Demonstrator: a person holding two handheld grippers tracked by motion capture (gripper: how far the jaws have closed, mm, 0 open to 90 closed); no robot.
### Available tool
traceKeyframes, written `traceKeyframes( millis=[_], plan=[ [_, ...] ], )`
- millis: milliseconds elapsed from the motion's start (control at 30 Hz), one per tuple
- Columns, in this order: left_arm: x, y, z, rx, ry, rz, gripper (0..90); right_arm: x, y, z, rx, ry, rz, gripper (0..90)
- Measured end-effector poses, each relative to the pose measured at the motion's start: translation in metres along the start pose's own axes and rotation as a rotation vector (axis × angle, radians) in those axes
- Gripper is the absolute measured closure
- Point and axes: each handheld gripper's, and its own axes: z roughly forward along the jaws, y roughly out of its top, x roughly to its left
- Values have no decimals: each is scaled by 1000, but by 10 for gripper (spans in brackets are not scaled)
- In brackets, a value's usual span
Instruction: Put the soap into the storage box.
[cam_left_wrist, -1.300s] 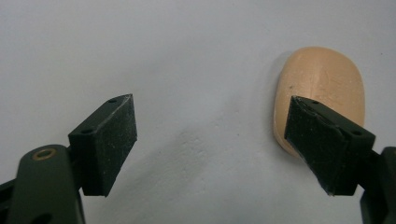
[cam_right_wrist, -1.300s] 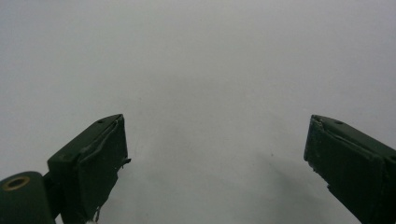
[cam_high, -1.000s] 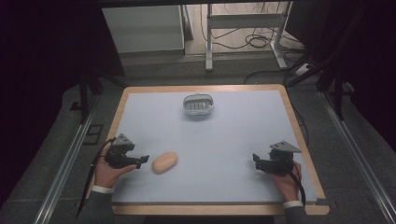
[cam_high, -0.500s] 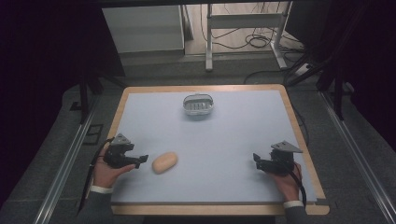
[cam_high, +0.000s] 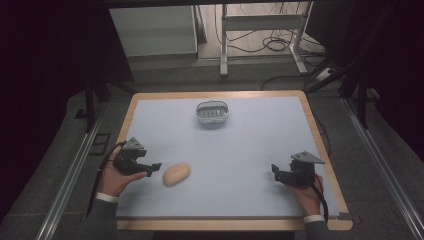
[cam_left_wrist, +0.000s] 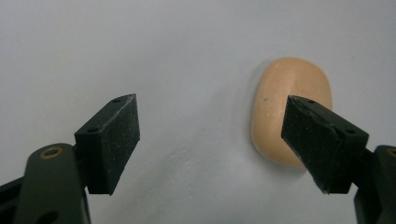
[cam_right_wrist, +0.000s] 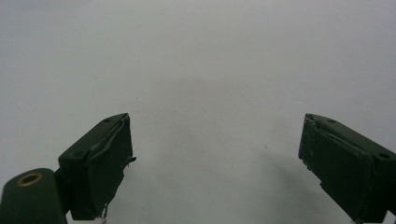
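**A:** What is on the table, and where does the work stand?

**B:** A pale blue table top with a light wooden rim (cam_high: 320, 131) holds a smooth, tan, oval bread-roll-shaped object (cam_high: 176, 174) on its near left part. A small grey oval metal basket (cam_high: 212, 113) sits well apart from it, toward the far edge. The left gripper (cam_high: 151, 169) rests just beside the oval object, pointing at it. I judge this to be the approach step – the grasp is not yet made.

**A:** How do the tools stand?

**B:** In the left gripper view the two black padded jaws stand wide, having just been closing a little, with bare table between them; the oval object (cam_left_wrist: 285, 107) lies ahead and off toward one jaw, partly behind it, not between the pads. The right gripper (cam_high: 278, 172) rests at the near right of the table, its jaws spread wide over bare table surface, holding nothing.

**A:** Which way does the oval object lie?

**B:** From the high view its long axis runs slantwise – its nearer end toward the left gripper, its other end toward the far right.

**A:** What does the next move call for?

**B:** Probably shifting the left gripper sideways so the oval object sits centred between the pads, across its narrow width, then closing
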Motion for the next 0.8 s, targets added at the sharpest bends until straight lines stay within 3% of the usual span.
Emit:
traceKeyframes(
  millis=[200,800],
  plan=[
    [-6,13,-2,0,-20,36,199,0,0,0,-6,0,-2,101],
    [-22,33,4,47,-41,110,200,0,0,0,-4,1,-1,102]
  ],
)
